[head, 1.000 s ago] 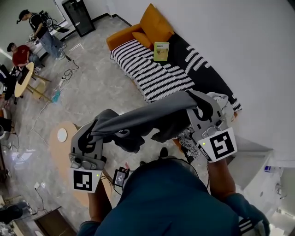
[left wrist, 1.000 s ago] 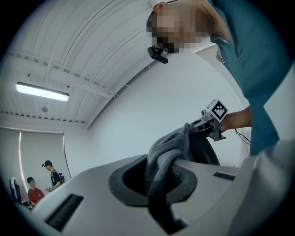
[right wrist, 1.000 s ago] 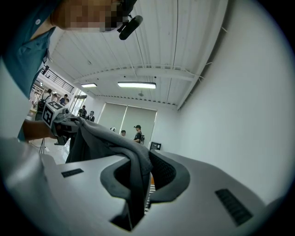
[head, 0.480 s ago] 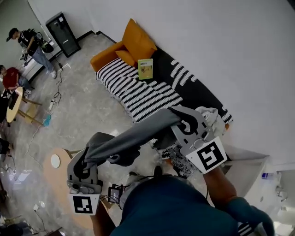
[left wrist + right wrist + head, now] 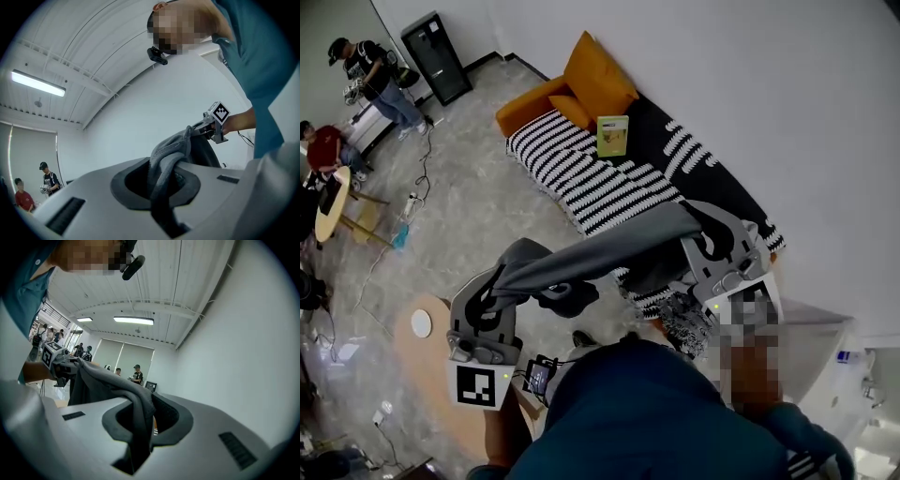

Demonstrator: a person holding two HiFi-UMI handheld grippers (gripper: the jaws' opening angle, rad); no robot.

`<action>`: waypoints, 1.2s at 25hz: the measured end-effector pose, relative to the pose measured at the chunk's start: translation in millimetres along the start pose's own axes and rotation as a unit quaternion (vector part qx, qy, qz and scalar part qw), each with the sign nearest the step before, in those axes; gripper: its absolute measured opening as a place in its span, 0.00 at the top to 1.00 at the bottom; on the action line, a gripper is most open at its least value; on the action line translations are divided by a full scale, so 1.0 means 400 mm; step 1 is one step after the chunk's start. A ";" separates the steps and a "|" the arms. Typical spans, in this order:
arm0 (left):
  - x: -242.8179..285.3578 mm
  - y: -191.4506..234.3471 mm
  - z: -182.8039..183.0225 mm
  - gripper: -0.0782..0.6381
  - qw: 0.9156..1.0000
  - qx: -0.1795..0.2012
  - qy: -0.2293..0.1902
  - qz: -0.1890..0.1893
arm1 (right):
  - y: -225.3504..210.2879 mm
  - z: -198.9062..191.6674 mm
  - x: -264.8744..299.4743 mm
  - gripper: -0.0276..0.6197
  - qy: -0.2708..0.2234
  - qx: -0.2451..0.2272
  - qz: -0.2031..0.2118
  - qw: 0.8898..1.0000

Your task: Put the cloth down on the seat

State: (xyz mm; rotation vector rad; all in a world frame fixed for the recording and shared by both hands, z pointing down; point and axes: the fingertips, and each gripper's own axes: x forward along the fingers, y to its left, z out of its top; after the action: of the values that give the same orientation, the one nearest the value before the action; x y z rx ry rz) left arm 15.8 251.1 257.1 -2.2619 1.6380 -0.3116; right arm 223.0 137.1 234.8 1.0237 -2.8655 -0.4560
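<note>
Left gripper (image 5: pixel 500 278) and right gripper (image 5: pixel 701 225) each clamped on one end of grey cloth (image 5: pixel 600 253), taut between them.

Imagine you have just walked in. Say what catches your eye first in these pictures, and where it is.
The grey cloth stands out first, stretched in mid-air between the left gripper and the right gripper, each shut on one end, in the middle of the head view. Beyond it, a black-and-white striped sofa runs along the white wall, with an orange cushion at its far end and a book on it.
</note>
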 end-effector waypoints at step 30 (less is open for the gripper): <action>0.216 0.261 -0.139 0.85 0.999 -0.026 0.027 0.009 | -0.090 -0.063 0.383 0.89 -0.007 0.019 0.019 1.000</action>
State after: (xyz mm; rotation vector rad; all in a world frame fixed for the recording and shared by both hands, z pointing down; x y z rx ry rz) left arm -68.7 132.0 266.4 -2.2933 1.7110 -0.3325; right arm 130.2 7.8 242.4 0.9751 -2.9107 -0.4078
